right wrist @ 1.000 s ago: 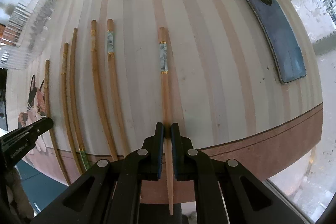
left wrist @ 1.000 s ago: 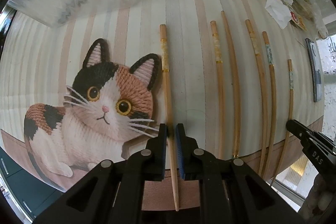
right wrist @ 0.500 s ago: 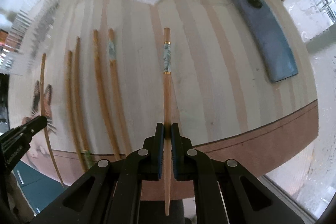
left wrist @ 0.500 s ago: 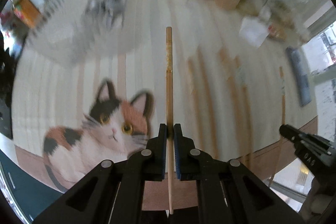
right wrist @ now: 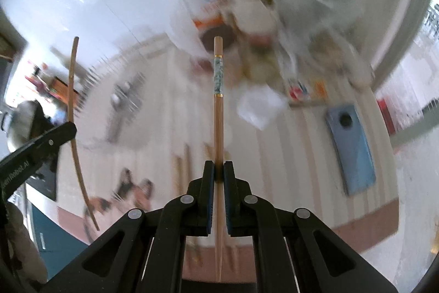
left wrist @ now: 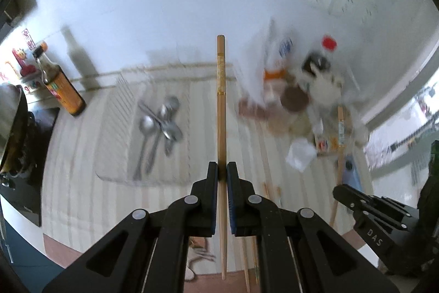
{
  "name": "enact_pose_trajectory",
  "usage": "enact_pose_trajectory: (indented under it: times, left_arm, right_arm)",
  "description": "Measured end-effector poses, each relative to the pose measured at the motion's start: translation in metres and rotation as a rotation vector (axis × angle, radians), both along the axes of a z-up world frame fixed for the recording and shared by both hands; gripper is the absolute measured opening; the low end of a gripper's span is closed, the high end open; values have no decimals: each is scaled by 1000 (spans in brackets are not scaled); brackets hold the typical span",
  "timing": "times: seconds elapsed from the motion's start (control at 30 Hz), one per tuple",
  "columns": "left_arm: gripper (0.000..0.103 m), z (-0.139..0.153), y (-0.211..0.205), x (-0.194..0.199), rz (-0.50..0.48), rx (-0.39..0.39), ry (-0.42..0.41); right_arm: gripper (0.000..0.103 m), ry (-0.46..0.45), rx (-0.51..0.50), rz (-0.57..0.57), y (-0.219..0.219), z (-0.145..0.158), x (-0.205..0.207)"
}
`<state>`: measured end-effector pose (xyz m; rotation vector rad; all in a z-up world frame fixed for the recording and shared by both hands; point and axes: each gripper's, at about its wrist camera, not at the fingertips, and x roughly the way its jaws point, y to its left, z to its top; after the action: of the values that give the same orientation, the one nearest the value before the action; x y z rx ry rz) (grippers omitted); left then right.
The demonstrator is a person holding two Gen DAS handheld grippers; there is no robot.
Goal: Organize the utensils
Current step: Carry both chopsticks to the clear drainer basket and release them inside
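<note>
My left gripper [left wrist: 222,169] is shut on a wooden chopstick with a gold-patterned band [left wrist: 221,111], held in the air above the striped table [left wrist: 82,191]. My right gripper [right wrist: 218,169] is shut on a wooden chopstick with a green marbled band [right wrist: 218,111], also lifted. Each view catches the other gripper from the side: the right gripper [left wrist: 338,190] with its chopstick [left wrist: 340,139], the left gripper [right wrist: 70,128] with its chopstick [right wrist: 72,106]. Several more chopsticks [right wrist: 181,164] lie blurred on the table below.
A clear tray [left wrist: 115,144] holding metal spoons [left wrist: 162,125] sits at the back left, a sauce bottle [left wrist: 61,85] beyond it. Jars, packets and a white tissue [right wrist: 259,105] crowd the back right. A blue phone [right wrist: 352,147] lies at right. The cat picture [right wrist: 129,191] shows near the front edge.
Both grippers have risen off the table and tilted up, each carrying its chopstick. The wall and back clutter have come into view; the table has dropped away.
</note>
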<state>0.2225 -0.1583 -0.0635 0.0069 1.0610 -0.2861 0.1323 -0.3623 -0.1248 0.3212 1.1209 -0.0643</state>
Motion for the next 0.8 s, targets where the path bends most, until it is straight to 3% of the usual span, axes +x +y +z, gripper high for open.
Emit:
enact_pose_trajectory:
  times: [0.17,0.3,0.53,0.8]
  left_arm:
    - [4,17,38,38,22,-38,10]
    - [4,15,67,77,32,-48,57]
    - [4,-27,95,135,32,-49,199]
    - [5,-86,120,180,43,-69,384]
  right_arm:
    - [7,-50,57,31,28,29,42]
    - [7,-51,112,63,63,34,89]
    - [7,-5,144,92,120,19,172]
    - [7,98,139,102,159,-26,236]
